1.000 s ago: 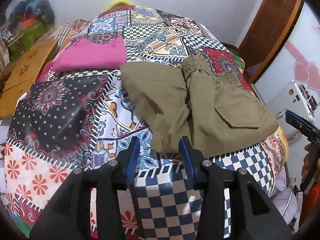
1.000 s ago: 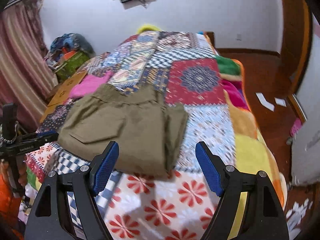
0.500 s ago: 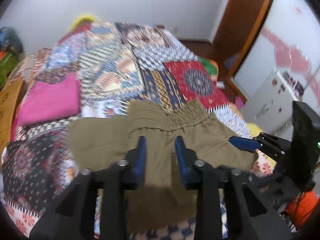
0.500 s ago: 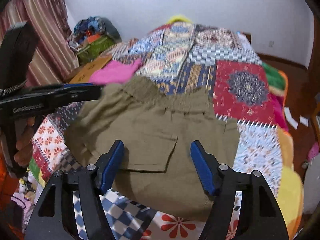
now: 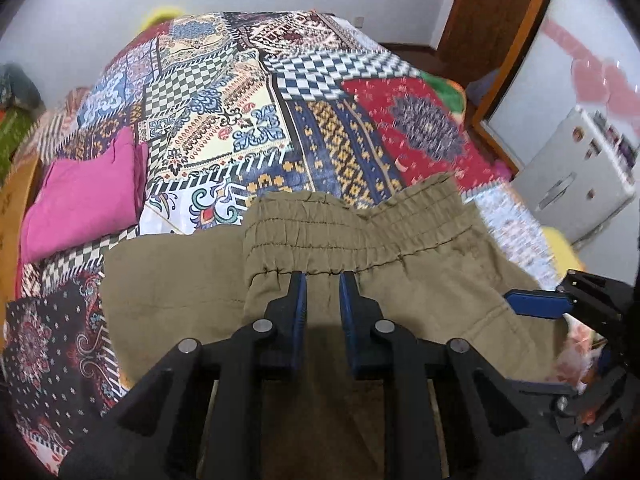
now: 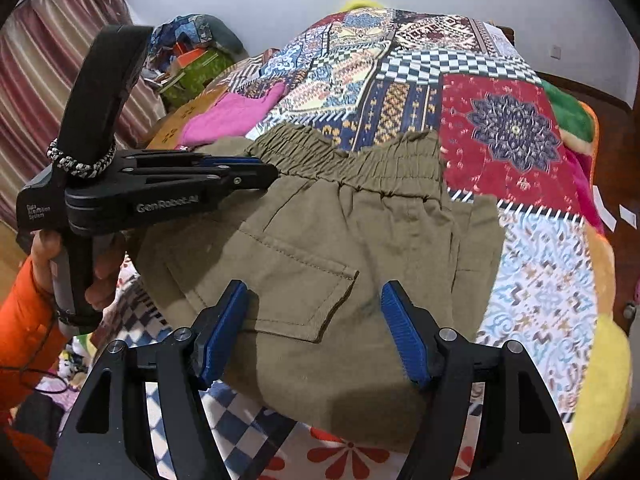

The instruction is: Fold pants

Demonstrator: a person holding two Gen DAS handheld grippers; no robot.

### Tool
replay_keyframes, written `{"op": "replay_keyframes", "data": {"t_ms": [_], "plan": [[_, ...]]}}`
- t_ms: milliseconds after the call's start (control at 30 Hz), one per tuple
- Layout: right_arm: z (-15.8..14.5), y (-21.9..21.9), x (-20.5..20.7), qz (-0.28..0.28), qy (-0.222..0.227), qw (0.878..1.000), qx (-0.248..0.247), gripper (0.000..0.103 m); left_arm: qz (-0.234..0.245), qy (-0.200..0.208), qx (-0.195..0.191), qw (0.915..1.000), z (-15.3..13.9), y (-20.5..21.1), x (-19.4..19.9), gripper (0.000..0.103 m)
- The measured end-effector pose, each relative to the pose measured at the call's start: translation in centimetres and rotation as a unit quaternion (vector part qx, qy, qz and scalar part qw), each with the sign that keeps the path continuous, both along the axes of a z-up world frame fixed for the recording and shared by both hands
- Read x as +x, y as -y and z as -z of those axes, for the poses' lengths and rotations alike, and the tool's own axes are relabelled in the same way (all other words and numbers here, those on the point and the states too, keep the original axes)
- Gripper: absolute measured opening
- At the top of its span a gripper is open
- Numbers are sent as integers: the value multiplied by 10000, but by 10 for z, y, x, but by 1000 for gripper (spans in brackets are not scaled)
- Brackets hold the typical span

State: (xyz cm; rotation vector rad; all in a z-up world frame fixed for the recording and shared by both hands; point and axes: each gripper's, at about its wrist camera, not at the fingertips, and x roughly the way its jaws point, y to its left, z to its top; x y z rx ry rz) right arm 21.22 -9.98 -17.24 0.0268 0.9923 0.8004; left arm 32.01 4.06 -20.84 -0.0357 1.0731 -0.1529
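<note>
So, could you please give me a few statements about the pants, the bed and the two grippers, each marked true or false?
1. The olive pants lie on a patchwork bedspread. True.
2. The right gripper is clamped shut on the pocket. False: its jaws stand apart over the pocket.
3. A pink folded garment lies beside the pants. True.
4. The left gripper points at the elastic waistband. True; its jaws have just been closing.
5. The pants are blue denim. False: plain olive cloth.

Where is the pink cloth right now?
The pink cloth lies folded on the patchwork bedspread, at the left in the left wrist view, just beyond the olive pants. A tan board sits beside it.
</note>
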Motion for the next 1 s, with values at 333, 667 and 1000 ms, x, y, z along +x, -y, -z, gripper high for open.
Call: {"op": "replay_keyframes", "data": {"t_ms": [333,667,1000], "plan": [[-17,-14,60,388,617,9967,-366,66,-606,174,-183,9978,-20,-50,-4,20],[10,-22,81,376,165,9958,-821,65,-778,-171,-123,9967,3,-66,-2,35],[-43,25,47,673,728,9944,-361,70,-1164,450,-109,9921,-47,-100,-46,82]]}}
